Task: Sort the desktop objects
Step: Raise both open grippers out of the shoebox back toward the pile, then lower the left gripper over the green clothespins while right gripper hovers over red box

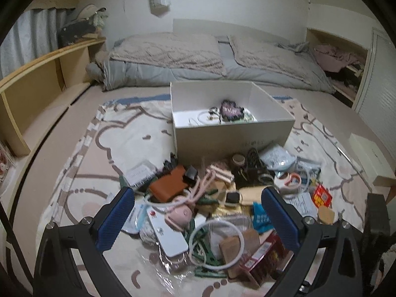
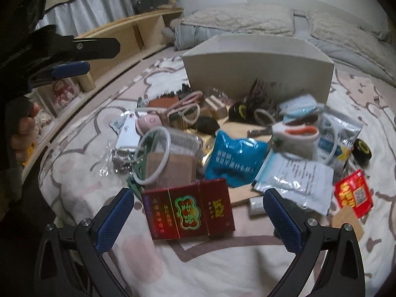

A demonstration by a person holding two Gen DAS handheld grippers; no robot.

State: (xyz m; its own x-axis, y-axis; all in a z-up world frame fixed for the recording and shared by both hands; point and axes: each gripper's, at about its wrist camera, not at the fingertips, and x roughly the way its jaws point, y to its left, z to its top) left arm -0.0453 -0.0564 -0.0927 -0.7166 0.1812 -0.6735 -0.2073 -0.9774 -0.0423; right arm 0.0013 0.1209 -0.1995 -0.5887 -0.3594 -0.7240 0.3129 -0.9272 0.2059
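Both grippers are held spread, nothing pinched. Left gripper (image 1: pixel 198 212) is poised over the middle of the clutter pile on the bed; right gripper (image 2: pixel 199 212) is lined up on the red cigarette box (image 2: pixel 189 208) at the pile's near edge. White cardboard box (image 1: pixel 232 133) is sat just behind the pile, w/ a few items already dropped in, so sorting is judged partly done.

Risks, as judged:
- Red cigarette box is lying flat and wide; if closed on across the long side, pads may slip off or it may be pushed along the blanket (image 2: pixel 222 267).
- White ring (image 2: pixel 153 156) is leaning on stuff near it; likely to be snagged and dragged along.
- Blue pouch (image 2: pixel 234 158) and loose paper sheet (image 2: pixel 297 175) are touching/overlapping neighbours, so two things may be lifted at once.
- Right view is motion-blurred; aim may be off.
- Soft bedding gives under pressure, so a grasp may be missed.
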